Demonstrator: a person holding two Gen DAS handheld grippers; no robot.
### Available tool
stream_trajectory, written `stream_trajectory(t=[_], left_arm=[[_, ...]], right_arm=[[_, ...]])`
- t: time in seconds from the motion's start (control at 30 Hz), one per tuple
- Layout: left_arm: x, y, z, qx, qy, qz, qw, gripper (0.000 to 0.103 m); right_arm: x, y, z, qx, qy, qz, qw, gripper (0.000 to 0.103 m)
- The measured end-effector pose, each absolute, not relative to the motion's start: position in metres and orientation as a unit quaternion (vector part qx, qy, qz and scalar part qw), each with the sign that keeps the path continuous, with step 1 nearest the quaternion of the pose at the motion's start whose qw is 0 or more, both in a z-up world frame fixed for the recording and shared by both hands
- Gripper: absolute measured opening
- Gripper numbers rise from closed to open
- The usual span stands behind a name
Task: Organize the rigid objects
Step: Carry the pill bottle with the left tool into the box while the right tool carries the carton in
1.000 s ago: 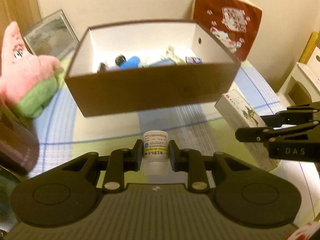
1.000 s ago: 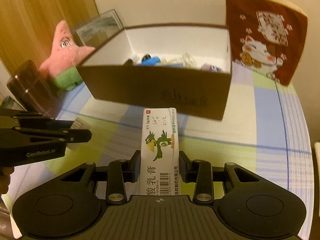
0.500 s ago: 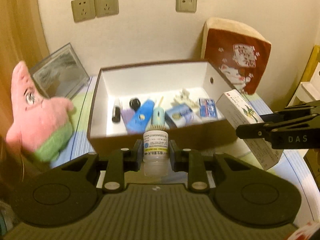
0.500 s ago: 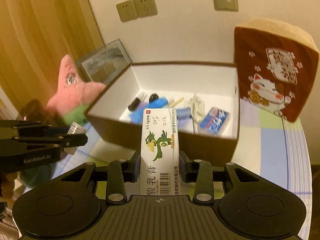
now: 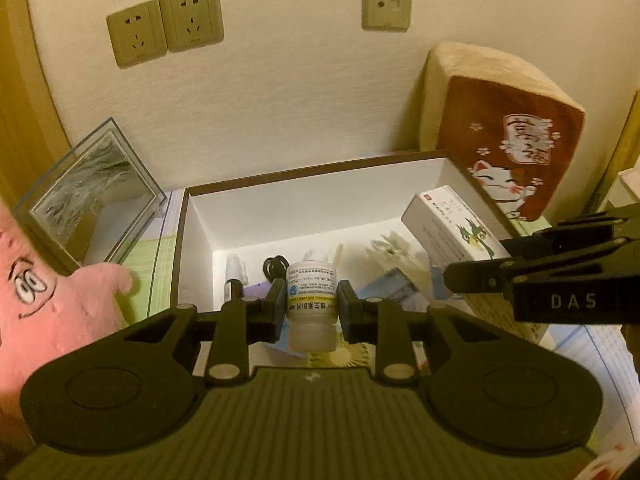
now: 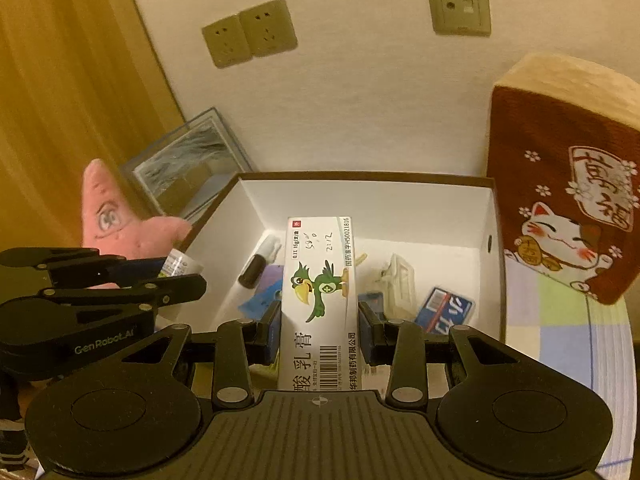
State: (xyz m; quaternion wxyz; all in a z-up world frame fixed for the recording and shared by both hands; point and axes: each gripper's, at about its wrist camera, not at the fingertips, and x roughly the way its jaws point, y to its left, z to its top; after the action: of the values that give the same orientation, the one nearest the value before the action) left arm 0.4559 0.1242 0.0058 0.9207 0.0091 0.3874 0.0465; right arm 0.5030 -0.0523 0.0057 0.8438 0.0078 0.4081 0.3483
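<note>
Grippers side by side, angled down over brown white-lined cardboard box point(image 5: 400, 188). Left gripper point(image 5: 312, 304) clamped on small white plastic pill bottle point(image 5: 311, 300); right gripper point(image 6: 319, 326) clamped on white parrot-printed ointment carton point(image 6: 320, 300).

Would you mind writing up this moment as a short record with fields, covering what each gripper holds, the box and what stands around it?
left gripper: shut on a small white pill bottle, upright, above the box
right gripper: shut on a white parrot carton, above the box
box: brown outside, white inside, open top, already holding several small items
left of box: pink star plush, clear frame
right of box: red cat cushion
wall behind: sockets
</note>
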Motion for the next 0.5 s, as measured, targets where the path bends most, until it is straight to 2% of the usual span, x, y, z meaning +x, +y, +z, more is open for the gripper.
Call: stream_trajectory(t=[0.5], left_arm=[[0.528, 0.153, -0.036, 0.018, 0.427, 0.051, 0.903, 0.025]], right_arm=[[0.570, -0.007, -0.034, 0.012, 0.453, 0.323, 0.831, 0.038]])
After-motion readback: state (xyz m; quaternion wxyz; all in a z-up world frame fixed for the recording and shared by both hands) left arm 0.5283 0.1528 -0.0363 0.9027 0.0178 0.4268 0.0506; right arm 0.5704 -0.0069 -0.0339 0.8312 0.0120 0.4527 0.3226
